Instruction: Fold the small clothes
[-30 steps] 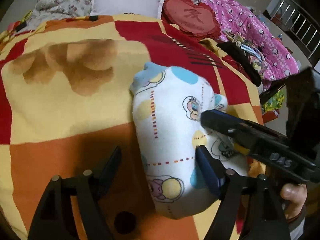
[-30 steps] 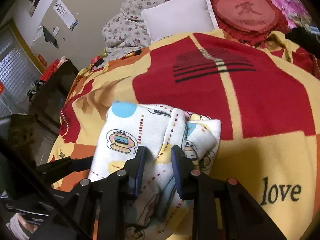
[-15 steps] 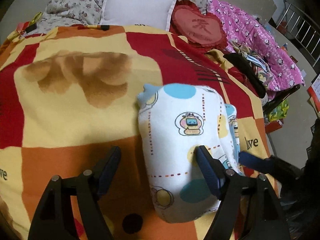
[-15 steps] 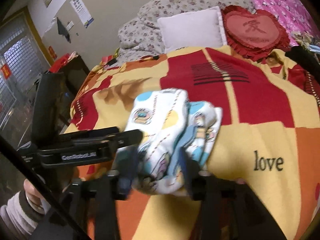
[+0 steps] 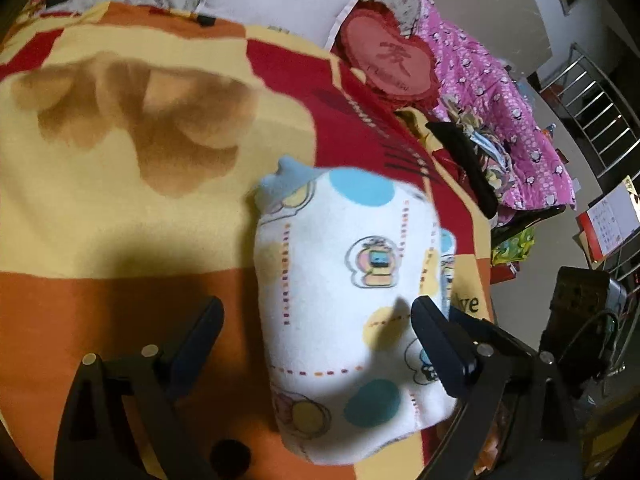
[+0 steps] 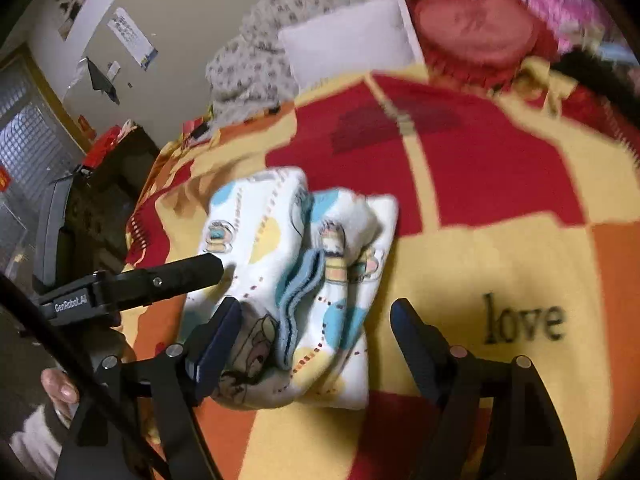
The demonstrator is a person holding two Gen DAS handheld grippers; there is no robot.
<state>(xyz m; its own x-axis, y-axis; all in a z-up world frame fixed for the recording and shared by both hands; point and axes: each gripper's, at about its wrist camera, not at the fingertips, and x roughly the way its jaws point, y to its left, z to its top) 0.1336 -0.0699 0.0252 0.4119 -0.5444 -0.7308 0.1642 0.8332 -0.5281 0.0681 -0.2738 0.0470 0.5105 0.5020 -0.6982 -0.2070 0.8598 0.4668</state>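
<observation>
now both tongs, the left gripper point(image 5: 316, 330) and right gripper point(image 6: 316, 330), have just been opening and stand apart, letting go of the folded garment point(image 5: 340, 300) near the blanket's point(image 5: 120, 208) front edge; next likely calls for backing away clear of it.

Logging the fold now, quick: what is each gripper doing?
Left gripper: open, holding nothing.
Right gripper: jaws just opened, straddling the folded cartoon-print garment, not gripping.

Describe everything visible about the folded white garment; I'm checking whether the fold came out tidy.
The garment is small, soft and fleecy-looking, white with blue and yellow dots, dashed lines and cartoon figures, with light blue trim. It lies folded into a compact bundle on the blanket, smooth on top, with layered edges and trim showing along the side in the right wrist view. Both grippers stand open: it lies between the right gripper's fingers, and the left gripper's finger is over it; contact unclear.
</observation>
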